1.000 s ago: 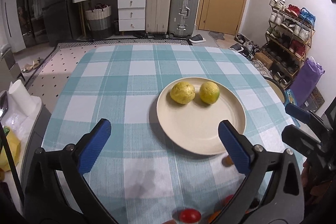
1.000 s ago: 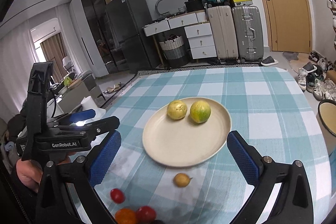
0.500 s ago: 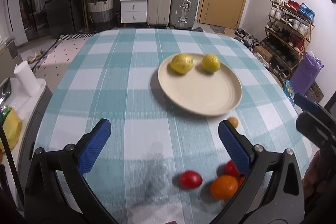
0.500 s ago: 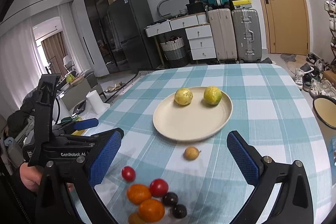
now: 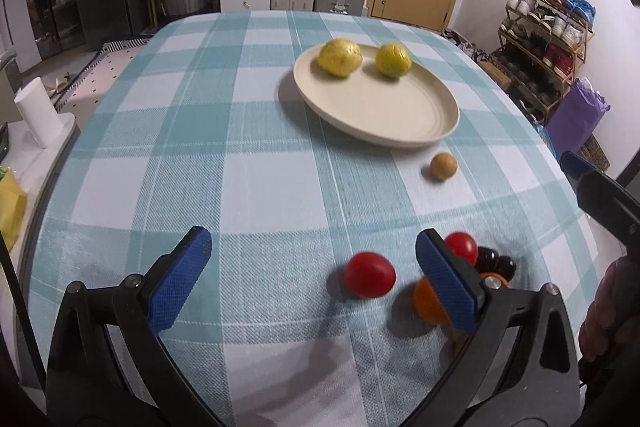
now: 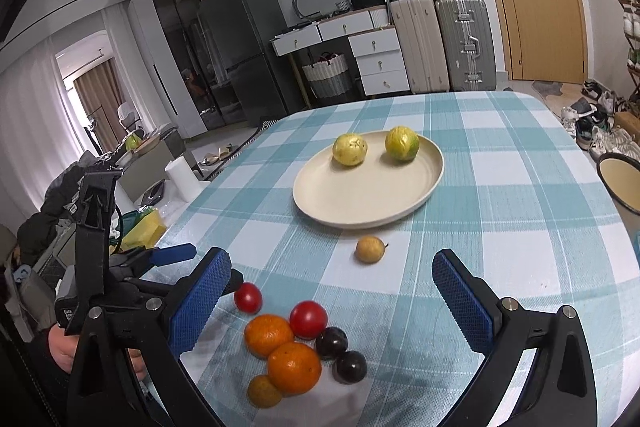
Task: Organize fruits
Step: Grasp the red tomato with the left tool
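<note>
Both tools, the left tool (image 5: 308,279) and right tool (image 6: 332,301), are held spread and empty above the loose fruit cluster (image 6: 296,351) on the bench (image 6: 500,227), seemingly for picking, while two yellow fruits (image 6: 350,149) are already gathered on the plate (image 6: 360,199) beyond.

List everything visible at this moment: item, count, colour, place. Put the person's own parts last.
plate: 1, cream, mid-table
yellow-green fruits: 2, on the plate's far side
small tan fruit: 1, on the cloth just before the plate
red tomatoes: 2, near edge
oranges: 2 large, plus 1 small orange fruit, near cluster
dark plums: 2, beside the oranges
tablecloth: 1, teal-white check
second dish: 1, cream, dark rim, right of the table
suitcases: 3, back wall
left gripper: open, empty
right gripper: open, empty
hand: holds the left gripper
</note>
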### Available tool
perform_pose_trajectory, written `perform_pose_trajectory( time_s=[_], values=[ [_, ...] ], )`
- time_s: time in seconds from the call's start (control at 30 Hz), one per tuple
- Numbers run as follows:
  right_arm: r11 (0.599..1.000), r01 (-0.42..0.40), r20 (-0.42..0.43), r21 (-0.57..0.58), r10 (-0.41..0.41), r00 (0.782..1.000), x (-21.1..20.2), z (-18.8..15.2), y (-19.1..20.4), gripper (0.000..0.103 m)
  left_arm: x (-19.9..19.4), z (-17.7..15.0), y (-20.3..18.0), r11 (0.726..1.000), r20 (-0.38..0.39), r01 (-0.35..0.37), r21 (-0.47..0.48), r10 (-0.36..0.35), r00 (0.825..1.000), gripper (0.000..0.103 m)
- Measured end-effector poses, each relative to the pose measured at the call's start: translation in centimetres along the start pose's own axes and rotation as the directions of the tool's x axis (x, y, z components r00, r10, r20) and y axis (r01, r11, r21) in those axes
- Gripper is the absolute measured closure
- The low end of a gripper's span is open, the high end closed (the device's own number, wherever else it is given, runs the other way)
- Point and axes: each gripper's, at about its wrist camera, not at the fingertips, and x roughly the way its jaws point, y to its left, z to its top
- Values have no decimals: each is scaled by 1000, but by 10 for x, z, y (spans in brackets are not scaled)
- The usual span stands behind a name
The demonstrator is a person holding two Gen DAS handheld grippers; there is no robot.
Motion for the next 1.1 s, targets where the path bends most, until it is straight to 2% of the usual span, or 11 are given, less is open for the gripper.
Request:
perform_pose_trajectory(
  time_s=[0.17,0.33,0.47,0.6,0.67,0.8,0.87,1.0,1.07,1.1],
  values=[
    [1000,0,-14,5,0,1000,2,-4,-1,0,8,-5,0,1000,-20,-2,-2,2,1000,1],
    [1000,-1,-27,18,1,1000,4,-5,-4,0,15,-8,2,1000,-36,26,-14,-26,999,2],
    [1000,-4,-34,28,5,999,7,-6,-6,0,17,-9,2,999,-40,44,-13,-45,998,13],
    [999,-4,-43,32,5,999,9,-8,-7,0,22,-10,7,995,-58,95,-41,-97,994,24],
    [999,-3,-45,37,5,999,10,-8,-8,0,24,-10,9,992,-64,118,-49,-121,991,33],
    [999,-4,-50,50,6,999,12,-8,-12,0,29,-10,11,982,-89,174,-72,-180,980,38],
    [998,-3,-55,57,7,998,14,-7,-13,0,27,-10,9,984,-87,166,-61,-171,981,42],
    [997,-4,-66,74,9,998,19,-7,-17,0,29,-10,6,979,-100,196,-52,-200,975,50],
    [997,-3,-72,79,9,997,21,-7,-19,0,29,-12,4,970,-106,236,-56,-241,965,67],
    [997,-4,-75,81,10,997,22,-8,-20,0,30,-12,3,966,-113,254,-56,-259,959,70]
  ],
)
